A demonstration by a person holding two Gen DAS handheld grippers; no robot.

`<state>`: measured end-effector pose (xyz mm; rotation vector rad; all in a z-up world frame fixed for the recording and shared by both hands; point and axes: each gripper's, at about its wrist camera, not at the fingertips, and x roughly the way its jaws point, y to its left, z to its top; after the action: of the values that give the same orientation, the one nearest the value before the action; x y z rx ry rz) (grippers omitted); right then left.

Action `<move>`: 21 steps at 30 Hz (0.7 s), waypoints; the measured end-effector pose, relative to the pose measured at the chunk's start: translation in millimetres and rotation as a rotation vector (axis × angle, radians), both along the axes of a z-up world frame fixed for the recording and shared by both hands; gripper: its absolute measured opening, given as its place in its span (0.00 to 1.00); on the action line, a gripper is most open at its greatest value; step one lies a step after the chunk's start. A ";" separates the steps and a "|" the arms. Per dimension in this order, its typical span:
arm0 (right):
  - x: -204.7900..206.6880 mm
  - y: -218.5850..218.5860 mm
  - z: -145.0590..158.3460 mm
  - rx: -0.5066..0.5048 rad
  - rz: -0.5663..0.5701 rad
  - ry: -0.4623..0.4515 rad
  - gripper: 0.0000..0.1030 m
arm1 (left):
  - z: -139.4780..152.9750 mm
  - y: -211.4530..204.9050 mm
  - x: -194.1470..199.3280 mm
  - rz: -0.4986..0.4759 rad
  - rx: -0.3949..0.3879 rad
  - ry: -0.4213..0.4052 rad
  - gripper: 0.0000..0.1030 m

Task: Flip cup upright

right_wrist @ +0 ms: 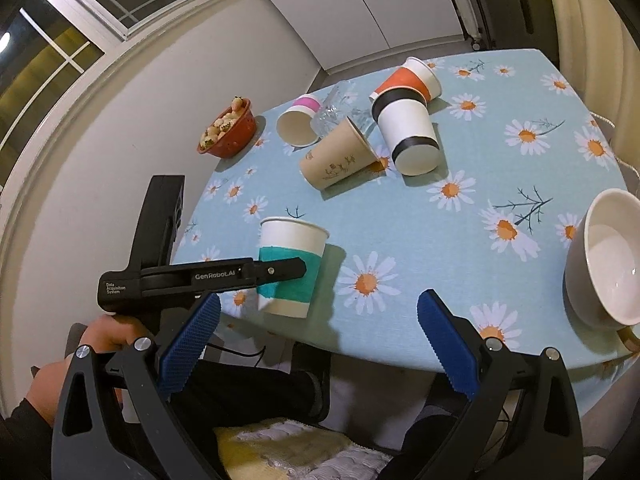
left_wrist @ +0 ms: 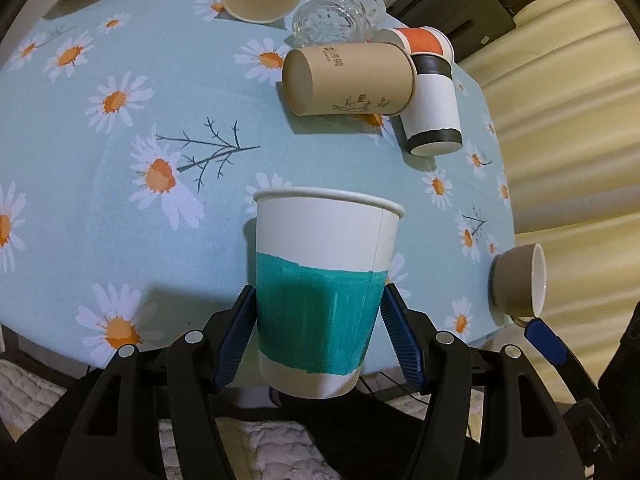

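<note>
**Teal cup held mouth-up at the table's near edge**

The left gripper (left_wrist: 318, 316) clamps the teal-banded paper cup (left_wrist: 320, 280) by its lower wall, blue pads (left_wrist: 236, 340) pressing either side. The cup's long axis is near vertical, rim up, leaning slightly, its base at the near edge of the daisy tablecloth (left_wrist: 100, 160). Bare cloth lies beyond the cup before the brown cup (left_wrist: 348, 80) lying on its side. The right gripper (right_wrist: 318, 344) hangs spread wide and empty over the same edge, a grey mug (right_wrist: 600, 256) near its right finger.
</note>
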<state>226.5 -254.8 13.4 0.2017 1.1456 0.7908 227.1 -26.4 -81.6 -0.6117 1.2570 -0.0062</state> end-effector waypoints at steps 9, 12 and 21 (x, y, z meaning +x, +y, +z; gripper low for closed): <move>1.7 -5.8 -4.7 0.005 -0.014 0.012 0.95 | 1.7 -4.2 2.8 -0.010 0.069 0.010 0.76; 1.2 -6.1 -4.8 0.005 -0.013 0.013 0.95 | 5.6 -3.7 1.2 -0.015 0.080 -0.006 0.76; -2.5 -1.8 0.0 0.001 -0.008 0.010 0.95 | 16.3 3.1 -6.9 -0.015 0.072 -0.033 0.77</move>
<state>224.0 -256.6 13.4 0.2116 1.1535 0.7844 220.2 -23.3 -65.2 -0.5378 1.2243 0.0167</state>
